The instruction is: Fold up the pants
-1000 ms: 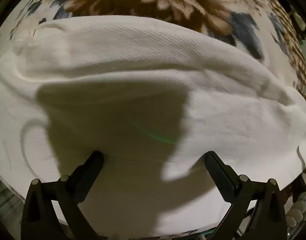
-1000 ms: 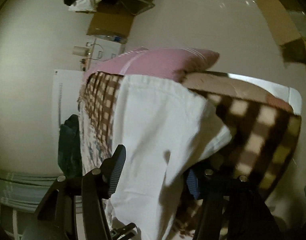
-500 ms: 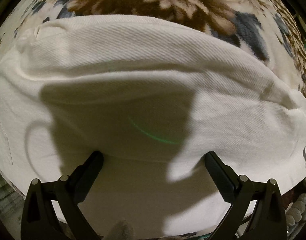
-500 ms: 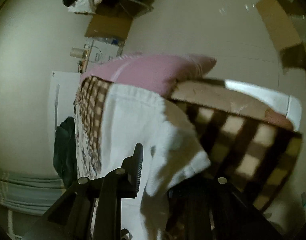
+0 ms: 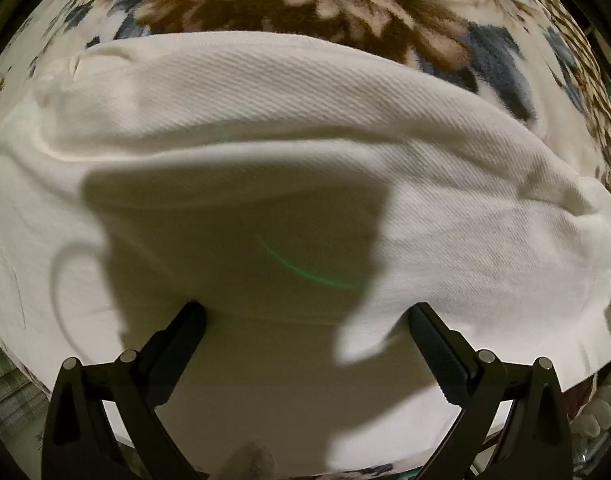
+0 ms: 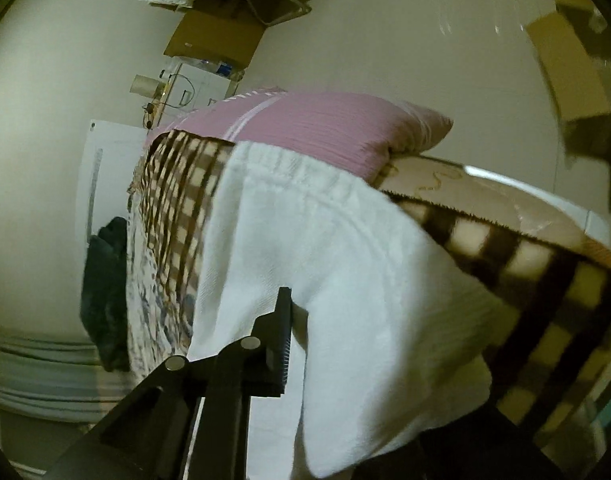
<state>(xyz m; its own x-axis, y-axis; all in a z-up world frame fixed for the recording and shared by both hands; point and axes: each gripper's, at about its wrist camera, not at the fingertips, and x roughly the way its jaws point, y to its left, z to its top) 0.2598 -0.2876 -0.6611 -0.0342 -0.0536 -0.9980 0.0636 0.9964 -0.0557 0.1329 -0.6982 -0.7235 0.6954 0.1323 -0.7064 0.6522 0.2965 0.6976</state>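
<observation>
1. White pants [image 5: 305,152], in a ribbed twill-like cloth, lie spread on a floral blanket [image 5: 289,4] covering the bed; the elastic waistband [image 6: 289,164] lies just beside a pink pillow [image 6: 325,128].
2. Left tongs [image 5: 305,320]: pointing down at the pants, jaws released and standing wide, tips at the cloth but nothing pinched between them.
3. Right tongs [image 6: 301,340]: jaws closing on a raised fold of the pants near the edge farthest from the pillow; only one finger shows, the other hidden by cloth.
4. Judged progress: early. The pants look largely spread out; one edge is gathered for lifting. Folding over, flattening and any second fold remain.
</observation>
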